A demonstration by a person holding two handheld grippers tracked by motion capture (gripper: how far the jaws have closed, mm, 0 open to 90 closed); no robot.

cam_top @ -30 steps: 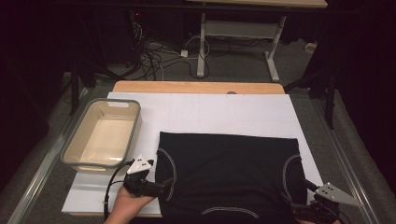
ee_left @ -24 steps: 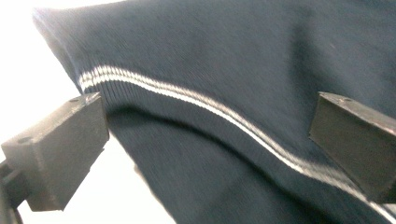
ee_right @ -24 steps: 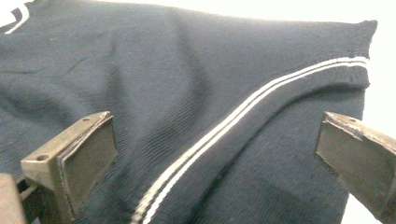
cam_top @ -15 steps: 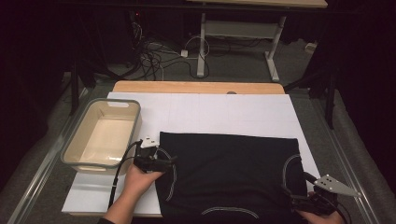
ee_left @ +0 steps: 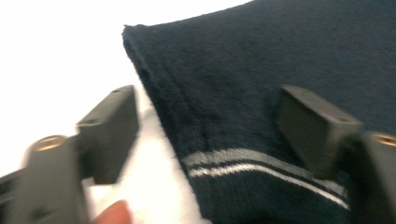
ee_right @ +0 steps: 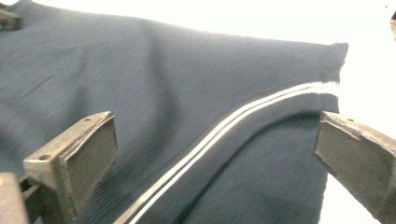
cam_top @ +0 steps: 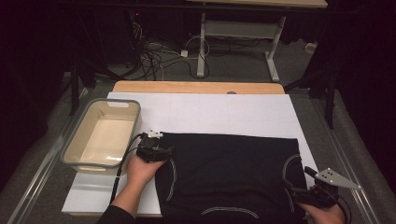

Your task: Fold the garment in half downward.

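Your left gripper [ee_left: 205, 135] view shows what the high view cannot: the jaws, which have just been closing, straddle the left edge of the black garment [ee_left: 280, 70] without pressing it. Your right gripper [ee_right: 215, 154] is spread over the garment's white-striped right edge. Beyond your left hand, the beige bin [cam_top: 74, 156] sits left of the garment.

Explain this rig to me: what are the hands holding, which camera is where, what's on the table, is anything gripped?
A person holds a two-jaw tool in each hand. The high view looks down on the table; each gripper view looks along its own black jaws. On the white sheet lie a dark garment with pale stitching and a beige bin. The left gripper straddles the garment's far left corner edge; its jaws have just been closing but don't pinch yet. The right gripper stands open over the right edge. Nothing is held.
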